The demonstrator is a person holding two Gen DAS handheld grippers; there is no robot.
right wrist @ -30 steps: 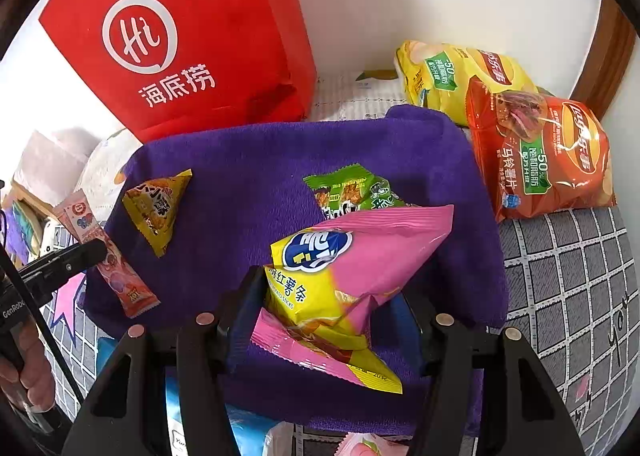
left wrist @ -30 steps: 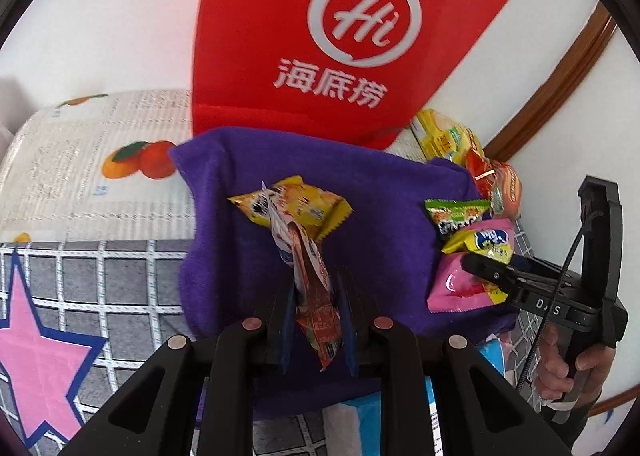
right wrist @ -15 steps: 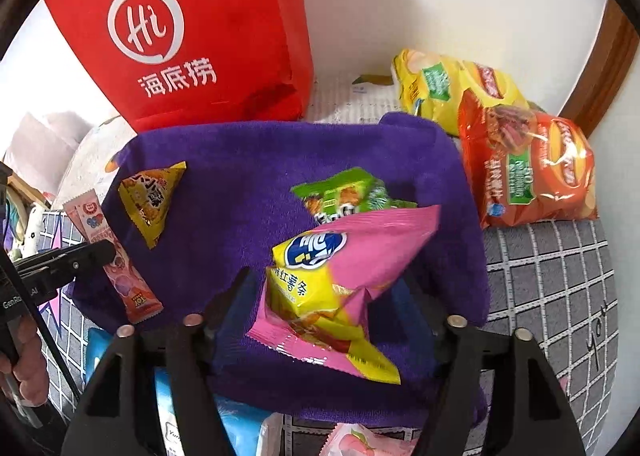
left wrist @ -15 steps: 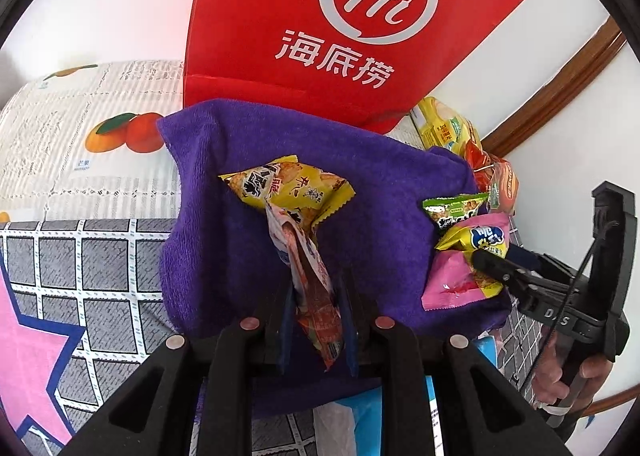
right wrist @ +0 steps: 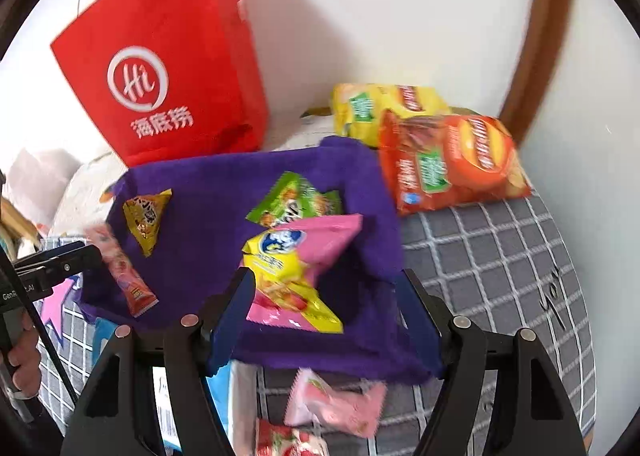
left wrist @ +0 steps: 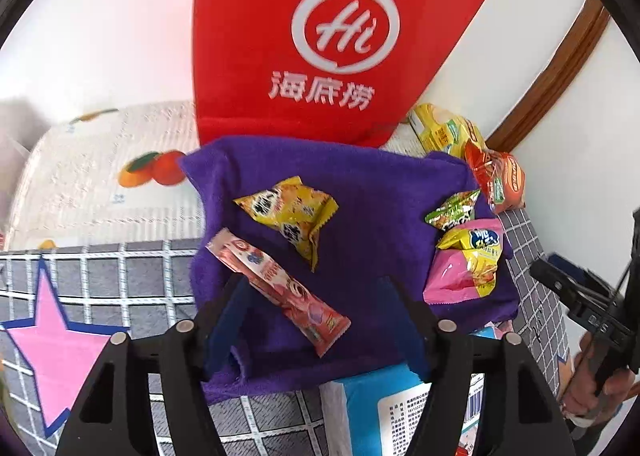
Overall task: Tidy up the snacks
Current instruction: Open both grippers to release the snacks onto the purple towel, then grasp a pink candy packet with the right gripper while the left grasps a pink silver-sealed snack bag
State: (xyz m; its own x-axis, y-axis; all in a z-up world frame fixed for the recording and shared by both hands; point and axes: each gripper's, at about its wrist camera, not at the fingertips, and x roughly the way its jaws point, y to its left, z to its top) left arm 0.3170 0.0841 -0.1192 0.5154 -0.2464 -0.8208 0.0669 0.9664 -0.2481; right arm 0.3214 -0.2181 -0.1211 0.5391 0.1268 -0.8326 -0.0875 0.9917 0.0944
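**Both grippers free above the purple towel**

Left gripper [left wrist: 316, 296] jaws are opening; the pink stick pack [left wrist: 276, 288] lies loose between them on my purple towel [left wrist: 372, 184], mid-frame. Right gripper [right wrist: 324, 304] stands open over the pink-yellow snack bag [right wrist: 296, 268].

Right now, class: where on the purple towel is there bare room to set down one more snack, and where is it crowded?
Free: the purple towel between the yellow triangular packet and the green packet, and its back strip below the red bag. Crowded: the right side, where the pink-and-yellow bag overlaps the green packet.
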